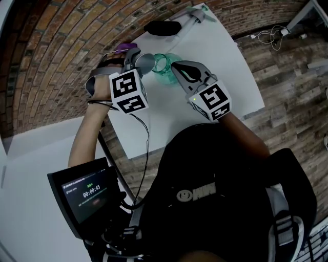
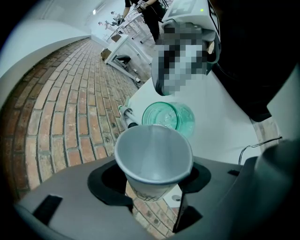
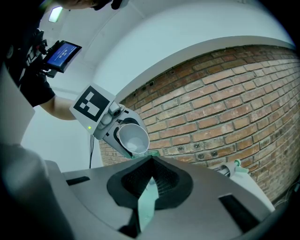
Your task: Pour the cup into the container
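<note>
1. The left hand-held gripper (image 2: pixel 154 183) holds a paper cup (image 2: pixel 153 157). Its jaws stand half wide and press on the two sides of the cup below the rim.
2. The cup is tilted, with its mouth turned toward the green see-through container (image 2: pixel 169 117). The rim of the cup is just beside the mouth of the container and above it.
3. The right hand-held gripper (image 3: pixel 149 187) has narrow jaws, closed on the green wall of the container, and it comes from the side opposite to the cup.
4. The container is over the white counter (image 1: pixel 220 61), near the counter's edge on the side of the brick wall (image 1: pixel 61 46). I cannot tell if its base rests on the counter.
5. The left hand-held gripper and the cup are over this same edge, so there is little room on that side.
6. Toward the right edge and toward the person, the counter shows a broad bare surface.
7. At the far end lie a black object (image 1: pixel 163 27) and a white and green tool (image 1: pixel 197 14), well apart from the container.
8. Beyond the right edge is wooden plank floor (image 1: pixel 292 87).
</note>
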{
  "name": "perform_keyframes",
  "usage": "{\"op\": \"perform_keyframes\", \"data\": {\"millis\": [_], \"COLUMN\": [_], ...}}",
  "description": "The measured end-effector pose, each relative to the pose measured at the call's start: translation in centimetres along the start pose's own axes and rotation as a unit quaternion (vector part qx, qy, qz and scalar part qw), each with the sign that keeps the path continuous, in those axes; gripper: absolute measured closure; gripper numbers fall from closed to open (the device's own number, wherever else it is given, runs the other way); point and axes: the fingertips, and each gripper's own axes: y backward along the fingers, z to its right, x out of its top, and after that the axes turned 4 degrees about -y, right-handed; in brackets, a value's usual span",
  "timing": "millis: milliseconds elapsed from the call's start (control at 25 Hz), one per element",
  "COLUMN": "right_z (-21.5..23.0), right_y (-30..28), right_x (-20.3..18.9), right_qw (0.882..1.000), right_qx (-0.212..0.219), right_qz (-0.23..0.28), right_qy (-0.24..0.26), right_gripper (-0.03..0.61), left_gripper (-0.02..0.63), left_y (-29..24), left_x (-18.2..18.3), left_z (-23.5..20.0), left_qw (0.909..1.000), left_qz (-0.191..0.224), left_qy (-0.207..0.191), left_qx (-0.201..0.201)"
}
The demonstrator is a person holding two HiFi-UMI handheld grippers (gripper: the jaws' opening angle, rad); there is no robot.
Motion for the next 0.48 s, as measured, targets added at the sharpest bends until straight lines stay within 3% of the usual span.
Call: {"op": "perform_keyframes", "data": {"millis": [480], "right_z": [-0.03], "right_y": [-0.02], "right_x": [0.12], "right_qw": [1.0], "right_qx": [0.0], "right_qz": [0.002], "right_qy": [0.0], "right_gripper": [0.583], "left_gripper": [0.327], "left_y": [-0.02], "left_x": [-0.03], "left_z": [-0.1], "left_qw": [0.9999], "left_qz": [-0.007], "left_qy": [-0.009], "left_qx": [0.0]}}
